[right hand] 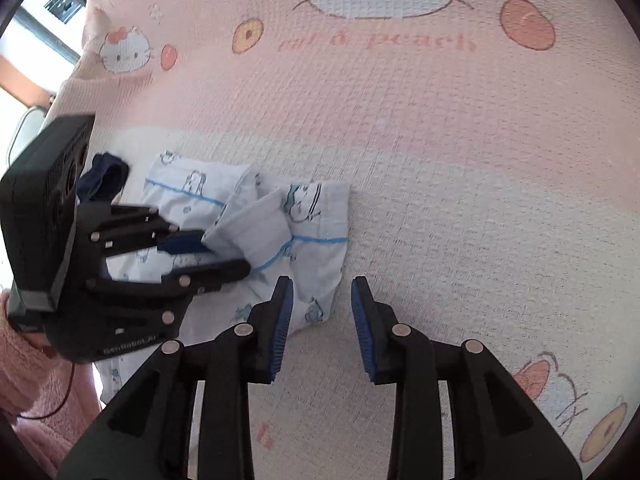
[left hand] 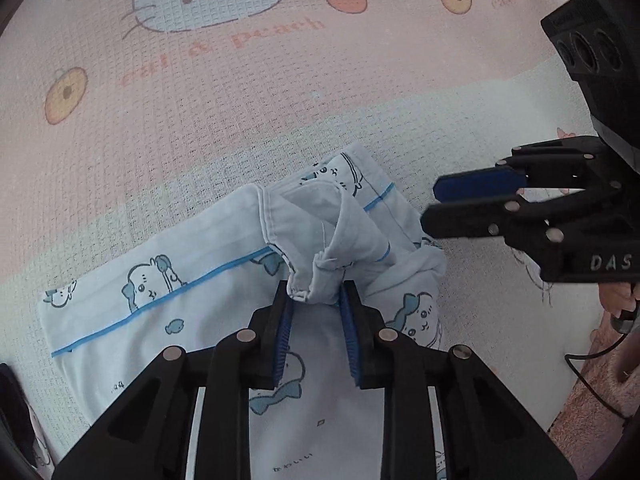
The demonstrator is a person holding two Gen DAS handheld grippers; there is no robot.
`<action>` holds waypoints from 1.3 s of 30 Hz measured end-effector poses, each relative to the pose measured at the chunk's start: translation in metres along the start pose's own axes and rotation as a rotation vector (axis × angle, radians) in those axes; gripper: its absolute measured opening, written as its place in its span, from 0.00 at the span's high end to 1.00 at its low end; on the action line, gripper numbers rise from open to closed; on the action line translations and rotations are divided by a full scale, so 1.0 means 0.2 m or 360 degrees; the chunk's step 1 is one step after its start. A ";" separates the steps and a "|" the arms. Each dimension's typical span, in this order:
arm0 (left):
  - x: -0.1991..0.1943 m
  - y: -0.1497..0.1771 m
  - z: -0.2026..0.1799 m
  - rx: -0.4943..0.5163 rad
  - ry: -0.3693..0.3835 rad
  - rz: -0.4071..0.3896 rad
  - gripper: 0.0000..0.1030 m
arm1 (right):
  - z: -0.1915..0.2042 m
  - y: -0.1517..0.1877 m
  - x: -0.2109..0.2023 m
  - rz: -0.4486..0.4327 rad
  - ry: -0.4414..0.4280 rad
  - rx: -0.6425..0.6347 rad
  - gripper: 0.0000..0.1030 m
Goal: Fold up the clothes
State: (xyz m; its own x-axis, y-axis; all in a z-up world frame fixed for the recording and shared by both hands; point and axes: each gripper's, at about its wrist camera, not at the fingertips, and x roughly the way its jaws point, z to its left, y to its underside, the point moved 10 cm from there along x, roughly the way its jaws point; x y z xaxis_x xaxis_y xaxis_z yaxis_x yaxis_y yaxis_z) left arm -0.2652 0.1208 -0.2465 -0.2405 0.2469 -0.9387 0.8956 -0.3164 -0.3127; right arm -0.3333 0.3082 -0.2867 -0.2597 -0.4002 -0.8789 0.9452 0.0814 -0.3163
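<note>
Nearest in the left wrist view, left gripper (left hand: 316, 300) clamped on a bunched hem of the pale blue printed garment (left hand: 224, 280), blue pads (left hand: 285, 320) pressing the cloth from both sides, the pinched fold lifted and draped back over the rest. In the right wrist view, right gripper (right hand: 322, 300) with jaws standing apart and nothing between them, poised over the near right corner of the garment (right hand: 316, 256), bare bedspread (right hand: 480, 200) showing through the gap. Garment lying crumpled on the white band of the pink cartoon-cat bedspread (left hand: 200, 100), toward the left side of the bed, one blue-piped panel stretched flat to the left, the remainder heaped. Further left, a dark cloth (right hand: 104, 180) just beside the garment. Judged as an early fold, a flap being carried across by the left side while the right has let go. Next move likely calling for laying that flap flat, releasing, and the right taking a fresh edge to square the heap.
</note>
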 end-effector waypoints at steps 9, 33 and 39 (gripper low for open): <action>-0.17 -0.14 -0.05 0.0098 0.0156 -0.0211 0.66 | 0.22 0.06 0.09 0.0143 0.0000 -0.0255 0.69; -0.13 -0.45 0.06 -0.0962 0.1108 -0.0370 0.96 | 0.35 0.01 0.13 0.0163 -0.0073 -0.0347 0.64; -0.07 -0.51 -0.06 -0.0993 0.1246 -0.0367 0.62 | 0.17 -0.08 0.09 0.0070 0.0068 -0.0129 0.64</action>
State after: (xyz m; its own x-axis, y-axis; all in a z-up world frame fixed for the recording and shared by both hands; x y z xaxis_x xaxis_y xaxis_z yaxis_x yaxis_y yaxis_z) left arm -0.3490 0.1605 -0.2004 -0.3200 0.8402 -0.4377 0.9473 0.2918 -0.1324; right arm -0.3460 0.2694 -0.2857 -0.2281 -0.3554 -0.9064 0.9372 0.1722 -0.3034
